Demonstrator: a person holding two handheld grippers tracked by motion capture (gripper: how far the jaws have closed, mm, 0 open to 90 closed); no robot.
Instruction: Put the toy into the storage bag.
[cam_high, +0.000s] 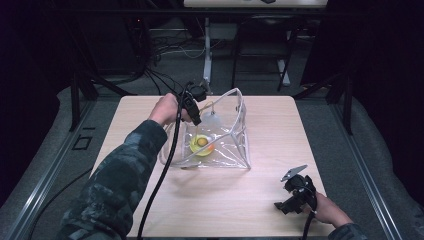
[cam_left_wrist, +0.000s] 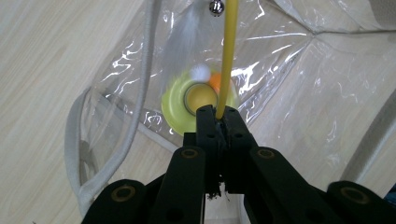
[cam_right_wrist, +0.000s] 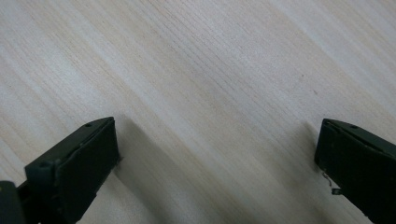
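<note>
Left forearm in a camouflage sleeve (cam_high: 117, 185) fills the lower left of the high view, reaching up to centre frame with a black cable trailing back along it. Left gripper (cam_high: 192, 107) sits just above frame centre, at the near-left rim of a clear soft plastic bag with white piped edges (cam_high: 235, 145).

Left gripper view: left gripper (cam_left_wrist: 219, 116) has its jaws pinched tight on a thin yellow rod (cam_left_wrist: 229, 51) that runs from the jaw tips straight up to the top edge of the frame. Small silver ball (cam_left_wrist: 215, 6) at top centre, just left of the rod. White feather-like tuft (cam_left_wrist: 184, 42) hangs beside it, blurred. Behind the rod, mid-frame, a yellow-green round disc with a darker ring in its middle (cam_left_wrist: 180, 105) lies inside the bag, with a white ball (cam_left_wrist: 201, 71) and an orange ball (cam_left_wrist: 215, 80) at its upper right. In the high view the disc (cam_high: 201, 144) is near the bag's centre.

Right gripper (cam_high: 295, 192) is at lower right of the high view, well apart from the bag, over the light wooden table (cam_high: 270, 125). Right gripper view: jaws wide apart at lower left and lower right corners, holding nothing, bare wood grain (cam_right_wrist: 210, 84) between them.
</note>
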